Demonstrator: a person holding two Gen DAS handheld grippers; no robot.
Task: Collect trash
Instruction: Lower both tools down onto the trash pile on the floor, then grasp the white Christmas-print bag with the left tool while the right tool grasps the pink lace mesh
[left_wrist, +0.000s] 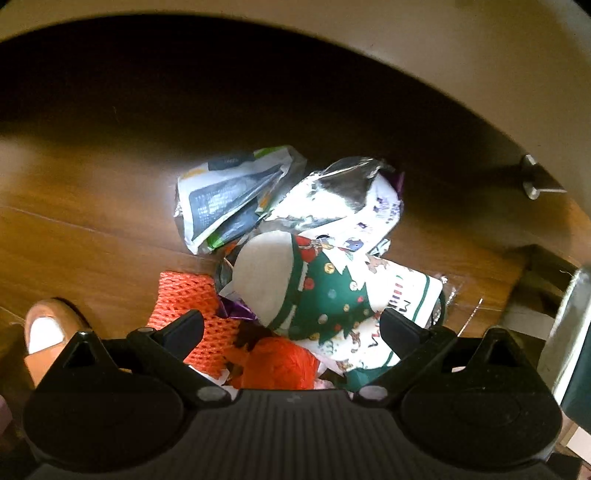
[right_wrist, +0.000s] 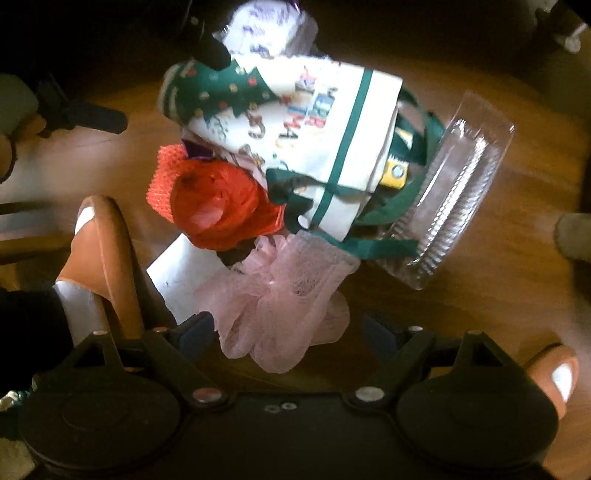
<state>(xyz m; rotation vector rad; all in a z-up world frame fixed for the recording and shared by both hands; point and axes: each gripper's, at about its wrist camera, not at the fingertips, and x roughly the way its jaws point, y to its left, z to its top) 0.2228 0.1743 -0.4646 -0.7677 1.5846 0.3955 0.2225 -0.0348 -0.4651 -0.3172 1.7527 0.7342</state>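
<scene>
A heap of trash lies on the wooden floor (left_wrist: 92, 229). In the left wrist view I see a white and green wrapper (left_wrist: 232, 199), a silver foil wrapper (left_wrist: 340, 188), a Christmas-print bag (left_wrist: 328, 295), an orange foam net (left_wrist: 188, 295) and a red mesh ball (left_wrist: 280, 362). My left gripper (left_wrist: 293, 325) is open just above the bag and the orange net. In the right wrist view a pink foam net (right_wrist: 280, 295) lies between the fingers of my open right gripper (right_wrist: 288, 332). Beyond it are the red mesh ball (right_wrist: 218, 203), the bag (right_wrist: 295, 129) and a clear plastic tray (right_wrist: 450, 199).
A person's feet in orange slippers (right_wrist: 107, 251) (right_wrist: 557, 373) stand on either side of the right gripper; one slipper (left_wrist: 44, 332) shows at lower left in the left view. A white paper (right_wrist: 181, 273) lies under the heap. Pale furniture (left_wrist: 480, 74) curves over the floor behind.
</scene>
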